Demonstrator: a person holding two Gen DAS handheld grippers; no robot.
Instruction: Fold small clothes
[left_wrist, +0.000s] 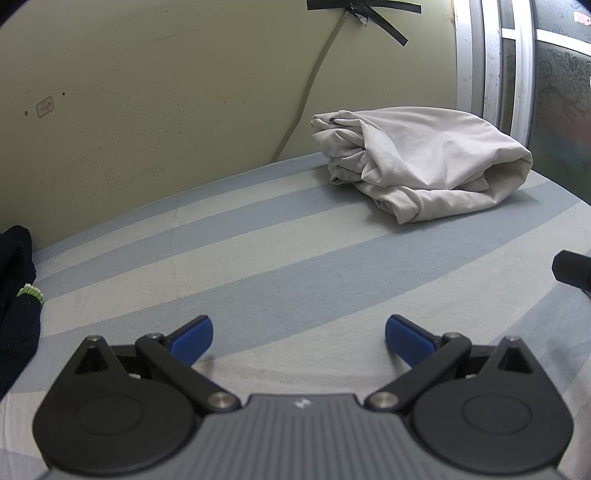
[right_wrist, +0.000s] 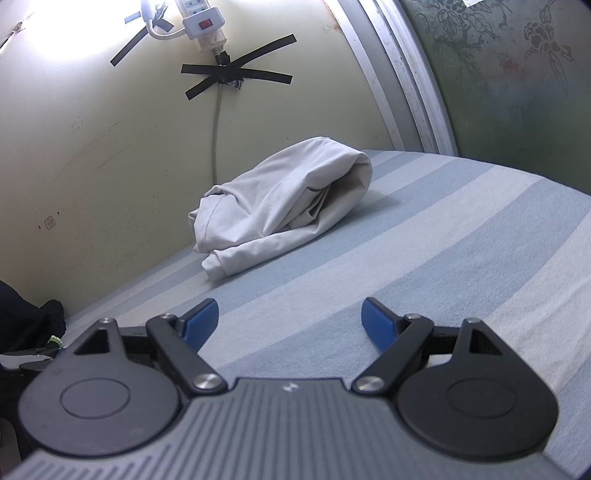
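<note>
A pale grey garment (left_wrist: 417, 162) lies bundled at the far side of the striped bedsheet (left_wrist: 295, 266), close to the yellowish wall (left_wrist: 147, 92), with a cable (right_wrist: 215, 136) running down just behind it. It is loosely rolled or folded over, with rumpled edges and a hem spilling out at its near-left end in the right wrist view. The left gripper (left_wrist: 299, 334) hovers low over the near sheet with its blue pads spread wide and nothing between them; the right gripper (right_wrist: 290, 321) is likewise wide apart and empty, well short of the cloth. A dark garment (left_wrist: 16, 295) sits at the far left edge. The pale cloth looks light, soft and limp, so it would likely sag and slide rather than keep shape. The sensible holds seem to be the hem or the corners, one in each gripper, pinching a single layer to spread it flat.
</note>
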